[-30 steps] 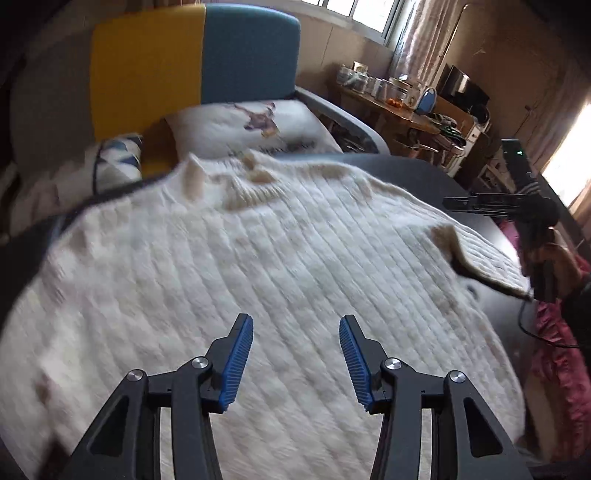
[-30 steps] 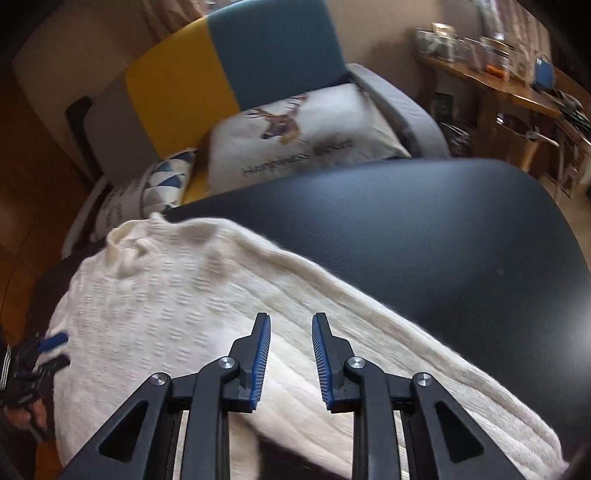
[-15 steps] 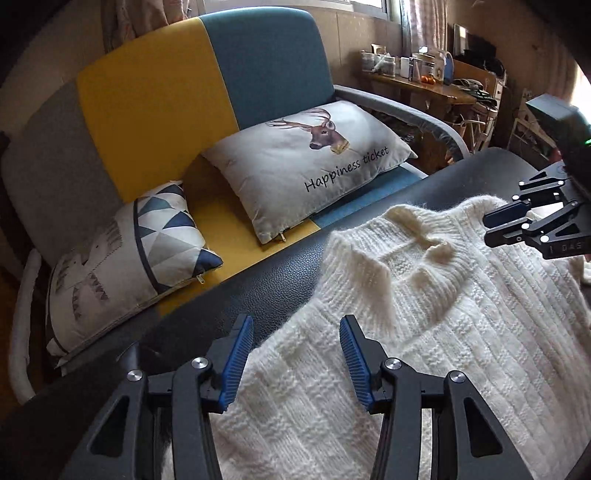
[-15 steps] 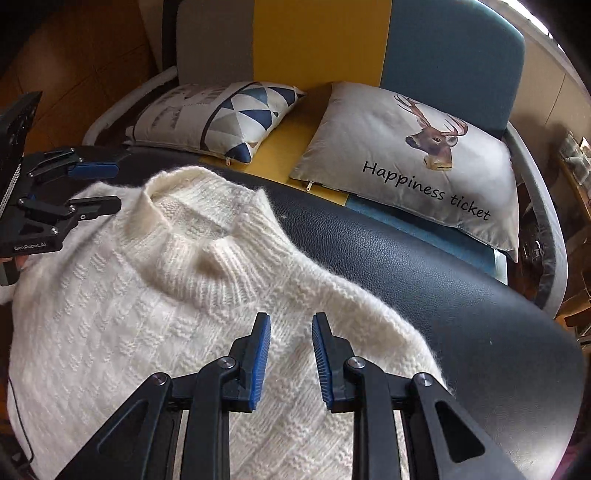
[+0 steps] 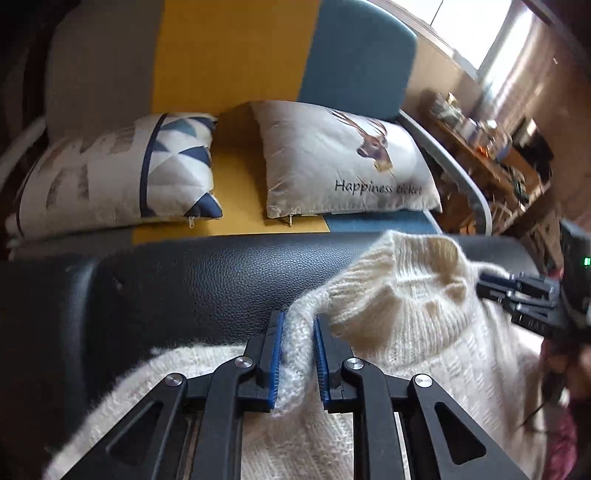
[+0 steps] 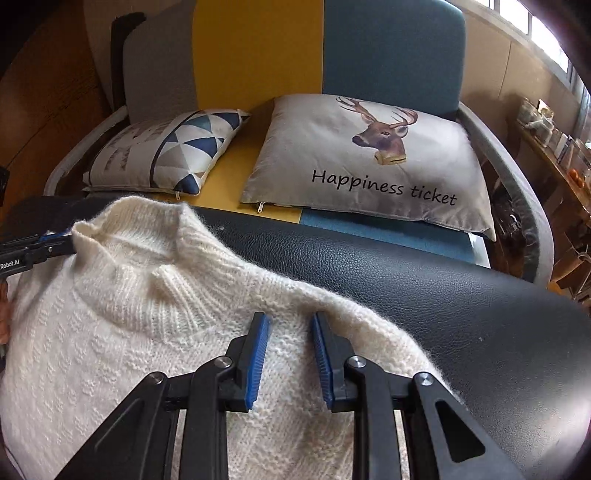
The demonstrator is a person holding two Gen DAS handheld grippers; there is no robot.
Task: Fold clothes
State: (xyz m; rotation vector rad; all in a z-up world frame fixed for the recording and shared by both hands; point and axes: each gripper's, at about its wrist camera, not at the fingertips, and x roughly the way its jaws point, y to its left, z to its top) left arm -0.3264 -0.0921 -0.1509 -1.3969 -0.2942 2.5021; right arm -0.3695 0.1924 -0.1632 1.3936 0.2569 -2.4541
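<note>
Nearest in the left wrist view, the left gripper is closing its jaws on a raised ridge of knit at the shoulder of the white sweater, and its blue pads are pressing the fold from both sides. In the right wrist view, the right gripper is sitting on the sweater's other shoulder with its jaws narrowly apart; knit is lying between the pads, but whether they are pinching it cannot be told.

The sweater is lying spread on the black leather surface, its ribbed collar standing up at the far edge between the two tools. Each gripper is also showing at the edge of the other's view, beside the collar.

Beyond the black surface, a sofa with grey, yellow and blue panels is carrying two cushions: a triangle-patterned cushion on the left and a deer cushion reading "Happiness ticket" on the right. Farther right, a cluttered wooden shelf is standing under a bright window.
</note>
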